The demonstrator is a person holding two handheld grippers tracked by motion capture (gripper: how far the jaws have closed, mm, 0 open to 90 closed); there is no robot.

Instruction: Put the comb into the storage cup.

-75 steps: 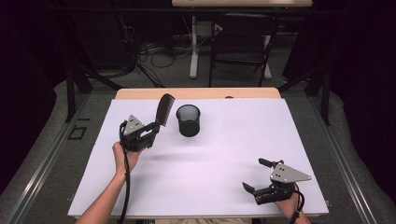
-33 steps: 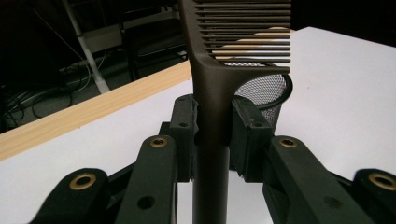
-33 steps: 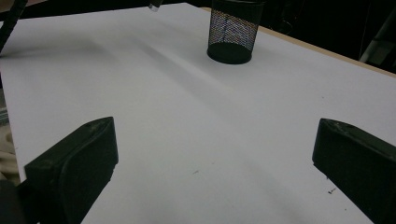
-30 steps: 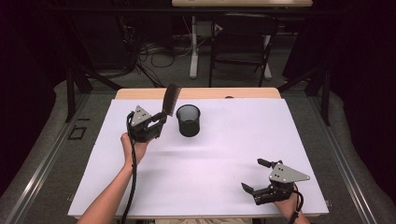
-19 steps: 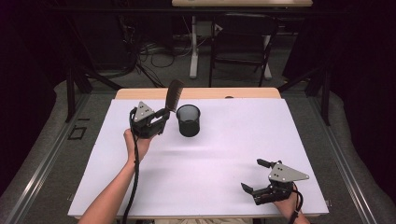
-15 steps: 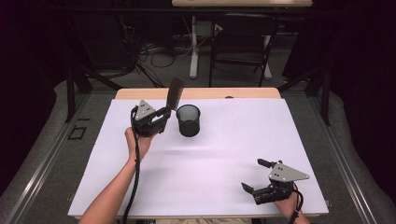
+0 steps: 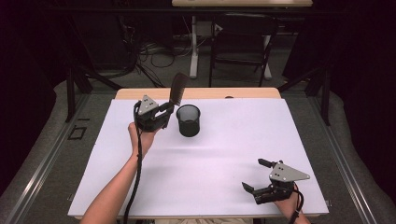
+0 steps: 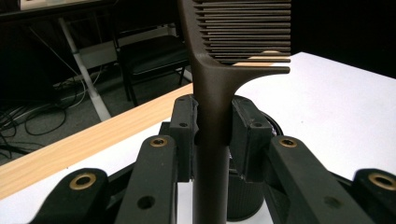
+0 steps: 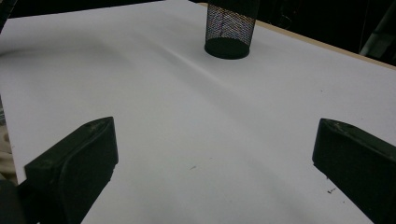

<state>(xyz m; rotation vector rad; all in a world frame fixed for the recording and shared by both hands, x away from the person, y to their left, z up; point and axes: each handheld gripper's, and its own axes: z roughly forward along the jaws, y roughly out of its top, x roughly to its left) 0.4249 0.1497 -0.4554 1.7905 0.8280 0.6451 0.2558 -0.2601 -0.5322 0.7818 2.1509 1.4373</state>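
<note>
The dark comb (image 8: 219, 88) stands nearly upright, its handle clamped between the pads of the left gripper (image 8: 212, 135), with the toothed end rising above the jaws. In the high view the comb (image 7: 178, 88) sits just left of the black mesh cup (image 7: 188, 120), raised off the table, its top tilting slightly away from the person. The left gripper (image 7: 161, 114) is just beside the cup's left wall. The cup stands on the white table cover (image 7: 224, 154). Well apart from the cup, toward the near right corner, the right gripper (image 7: 254, 176) rests with jaws spread wide and nothing between them. No readable writing or labels show anywhere.
</note>
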